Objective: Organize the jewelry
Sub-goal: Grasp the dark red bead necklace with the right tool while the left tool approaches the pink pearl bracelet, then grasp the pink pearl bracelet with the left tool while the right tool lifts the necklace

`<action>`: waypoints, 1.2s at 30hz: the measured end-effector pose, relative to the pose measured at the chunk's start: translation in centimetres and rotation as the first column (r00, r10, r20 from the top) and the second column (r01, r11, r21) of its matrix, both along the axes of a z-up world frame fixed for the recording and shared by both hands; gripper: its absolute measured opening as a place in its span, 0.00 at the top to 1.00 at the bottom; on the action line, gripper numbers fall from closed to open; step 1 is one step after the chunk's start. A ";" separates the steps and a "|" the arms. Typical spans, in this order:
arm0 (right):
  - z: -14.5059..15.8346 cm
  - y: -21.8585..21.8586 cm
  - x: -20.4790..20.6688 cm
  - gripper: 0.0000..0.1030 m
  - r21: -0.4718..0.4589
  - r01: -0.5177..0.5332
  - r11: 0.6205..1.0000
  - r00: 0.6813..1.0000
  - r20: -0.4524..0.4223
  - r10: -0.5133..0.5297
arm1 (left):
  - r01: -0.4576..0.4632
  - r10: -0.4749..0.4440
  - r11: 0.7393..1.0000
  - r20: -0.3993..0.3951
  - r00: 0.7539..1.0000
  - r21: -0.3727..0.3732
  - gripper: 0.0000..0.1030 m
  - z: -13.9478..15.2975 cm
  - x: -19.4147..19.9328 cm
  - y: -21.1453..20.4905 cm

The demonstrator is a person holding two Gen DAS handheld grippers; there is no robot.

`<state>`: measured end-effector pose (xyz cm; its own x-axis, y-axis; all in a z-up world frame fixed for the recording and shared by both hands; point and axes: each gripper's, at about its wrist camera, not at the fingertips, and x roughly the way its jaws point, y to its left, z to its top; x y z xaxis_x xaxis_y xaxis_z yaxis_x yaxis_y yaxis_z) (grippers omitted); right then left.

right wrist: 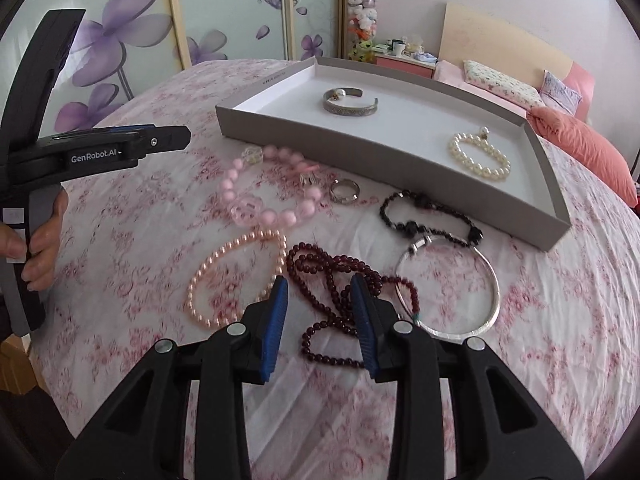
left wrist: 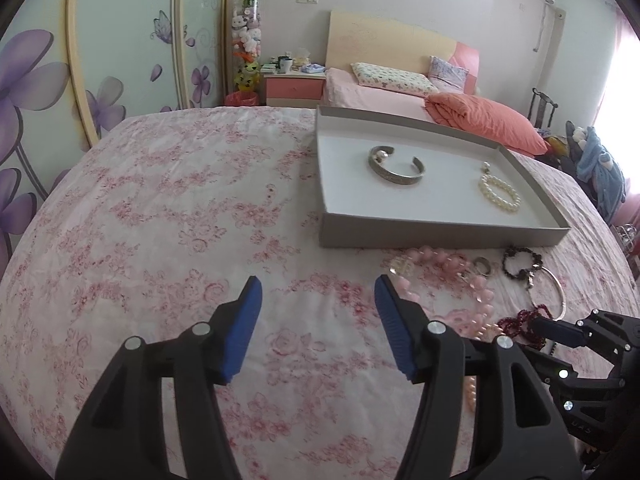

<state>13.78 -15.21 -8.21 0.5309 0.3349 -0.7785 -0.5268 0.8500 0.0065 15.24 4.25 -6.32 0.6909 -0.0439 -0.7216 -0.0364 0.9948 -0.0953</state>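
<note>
A: Where does the jewelry lie?

B: Most of it lies loose on the table (right wrist: pixel 560 340), which wears a pink flowered cloth. A grey tray (right wrist: pixel 400 164) stands further back on it, holding a silver cuff (right wrist: pixel 350 101) and, well apart from it, a white pearl bracelet (right wrist: pixel 480 154).

A: And in front of the tray?

B: A pink bead bracelet (right wrist: pixel 272 188) with a small ring (right wrist: pixel 345 191) just beside it, a black bead bracelet (right wrist: pixel 428 216), a thin silver bangle (right wrist: pixel 460 292) whose clasp end touches the black beads, a peach pearl strand (right wrist: pixel 236 276), and a dark red bead strand (right wrist: pixel 340 280) lying partly over the bangle's edge.

A: What about the right hand-held gripper (right wrist: pixel 319 292)?

B: It points down at the dark red beads. Its blue pads (right wrist: pixel 276 320) stand either side of a loop of that strand with a gap showing, so the jaws are parted and nothing is gripped.

A: And the left hand-held gripper (left wrist: pixel 318 292)?

B: It hovers over bare cloth left of the pile, jaws wide apart and empty. From the right wrist view a hand (right wrist: pixel 42 236) is seen on its handle.
</note>
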 end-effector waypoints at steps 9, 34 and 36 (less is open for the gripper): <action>-0.1 -2.9 -1.6 0.91 -0.006 0.083 0.997 0.996 -0.007 -0.083 | 0.114 -0.114 0.993 -0.020 0.993 -0.017 0.39 -0.2 -1.6 -3.0; 0.0 -8.7 -0.5 0.45 0.038 0.296 0.954 0.955 -0.023 -0.295 | 0.270 -0.262 0.962 -0.123 0.957 0.051 0.23 -3.0 -2.0 -10.3; -0.2 -8.5 -0.6 0.46 0.010 0.292 0.956 0.956 0.005 -0.293 | 0.268 -0.261 0.962 -0.124 0.957 0.049 0.23 -2.9 -2.0 -10.2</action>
<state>13.14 -23.72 -8.38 0.6116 0.1715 -0.7723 -0.2552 0.9668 0.0126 13.27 -5.94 -9.27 0.5732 -0.1643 -0.8028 0.2221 0.9742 -0.0407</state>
